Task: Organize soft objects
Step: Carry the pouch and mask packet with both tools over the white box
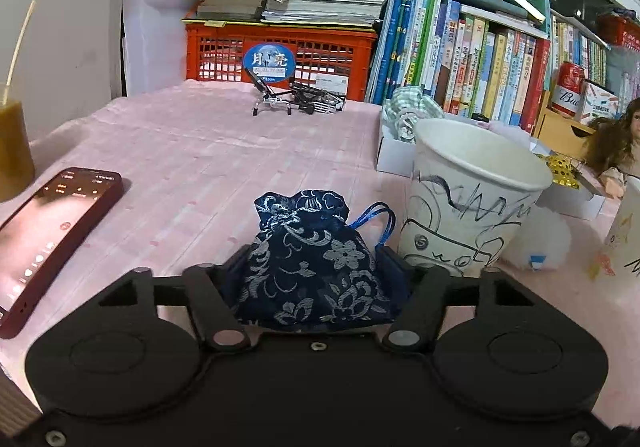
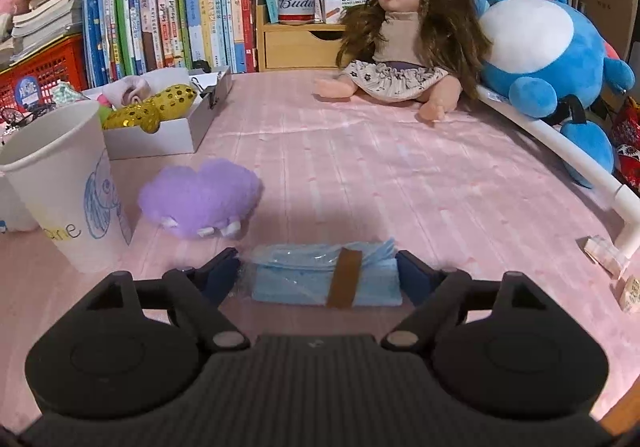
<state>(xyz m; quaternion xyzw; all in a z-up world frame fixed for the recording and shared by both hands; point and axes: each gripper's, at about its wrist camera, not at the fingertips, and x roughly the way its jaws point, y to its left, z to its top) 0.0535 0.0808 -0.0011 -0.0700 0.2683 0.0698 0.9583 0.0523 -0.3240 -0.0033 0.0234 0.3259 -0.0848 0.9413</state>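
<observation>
A dark blue flowered drawstring pouch (image 1: 316, 271) sits on the pink tablecloth (image 1: 200, 151), and my left gripper (image 1: 312, 253) is shut on its two sides. In the right wrist view a light blue plastic-wrapped packet (image 2: 296, 283) with a brown band lies crosswise between the fingers. My right gripper (image 2: 318, 255) is shut on it, a pad against each end. A purple fluffy toy (image 2: 200, 197) lies just beyond, to the left. A white box (image 2: 160, 139) further back holds gold sequinned and pink soft items.
Drawn-on paper cups stand close by (image 1: 472, 199) (image 2: 68, 183). A red phone (image 1: 52, 239) and a glass of brown drink (image 1: 12, 151) are at the left. A doll (image 2: 400, 35) and a blue plush (image 2: 552, 47) sit at the back right, before rows of books (image 2: 192, 15).
</observation>
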